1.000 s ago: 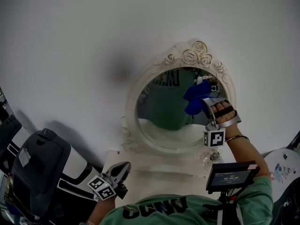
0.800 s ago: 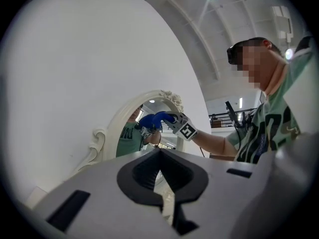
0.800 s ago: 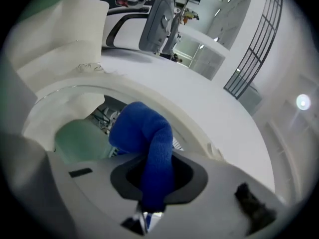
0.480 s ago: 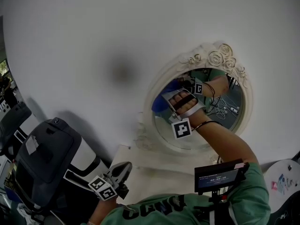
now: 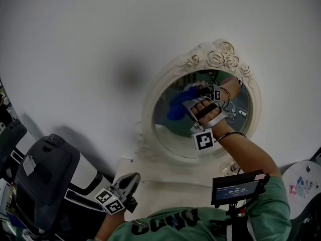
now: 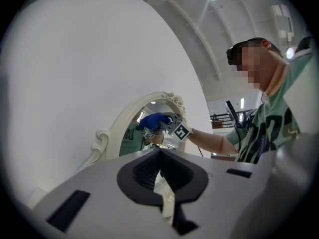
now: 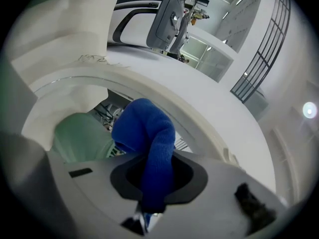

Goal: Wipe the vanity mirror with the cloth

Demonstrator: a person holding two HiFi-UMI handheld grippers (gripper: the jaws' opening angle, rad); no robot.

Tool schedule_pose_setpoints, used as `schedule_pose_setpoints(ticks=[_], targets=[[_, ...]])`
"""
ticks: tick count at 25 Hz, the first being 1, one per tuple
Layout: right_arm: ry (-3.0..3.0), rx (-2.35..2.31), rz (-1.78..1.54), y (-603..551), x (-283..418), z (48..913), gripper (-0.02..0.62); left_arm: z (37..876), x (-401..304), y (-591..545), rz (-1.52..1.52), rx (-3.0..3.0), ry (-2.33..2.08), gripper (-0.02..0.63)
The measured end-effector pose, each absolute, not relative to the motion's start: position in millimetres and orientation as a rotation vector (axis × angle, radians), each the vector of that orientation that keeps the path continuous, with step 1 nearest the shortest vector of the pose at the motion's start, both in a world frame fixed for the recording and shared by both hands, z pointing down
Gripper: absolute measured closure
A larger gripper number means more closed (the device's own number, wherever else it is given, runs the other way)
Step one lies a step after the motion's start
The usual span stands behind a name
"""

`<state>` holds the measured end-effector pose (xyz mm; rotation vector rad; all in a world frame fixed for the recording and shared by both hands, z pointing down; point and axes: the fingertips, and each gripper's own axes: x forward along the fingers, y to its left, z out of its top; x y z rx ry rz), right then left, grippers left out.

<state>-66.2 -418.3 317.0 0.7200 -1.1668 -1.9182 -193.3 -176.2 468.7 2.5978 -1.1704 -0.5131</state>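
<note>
Lettering on the shirt (image 5: 165, 224) unreadable; digits on the small screen (image 5: 236, 189) perhaps a timer, blurred.

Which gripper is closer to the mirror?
Right. The right gripper holds the blue cloth up at the mirror; the left gripper is low down, below the mirror and apart from it.

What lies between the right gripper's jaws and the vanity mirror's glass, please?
The blue cloth: the right gripper is shut on it, and its bunched end stands out toward the mirror. The right gripper view shows this best.
</note>
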Motion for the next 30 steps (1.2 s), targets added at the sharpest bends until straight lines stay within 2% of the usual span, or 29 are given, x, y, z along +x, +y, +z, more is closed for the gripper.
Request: schedule_pose_setpoints(ticks=[11,16,23,25,30], targets=[[-0.944,0.920,-1.676,-419,163,307,0.546,462,-135,-203,-0.474,2.665,-0.982,0.606],[-0.940,0.955,-1.569,-418,211,313,0.546,460,-119,-205,-0.462,2.681,-0.930,0.606],[-0.950,0.984,-1.561,-414,198,305,0.546,463,-128,-201,-0.466,2.667,-0.966,0.606],[-0.990,0.969,-1.623,-406,164,302,0.546,464,-138,-198,-0.471,2.656,-0.994,0.606],[-1.123,0.854,-1.848,-392,32,302,0.546,464,-156,-187,-0.501,2.638,-1.052,0.606]])
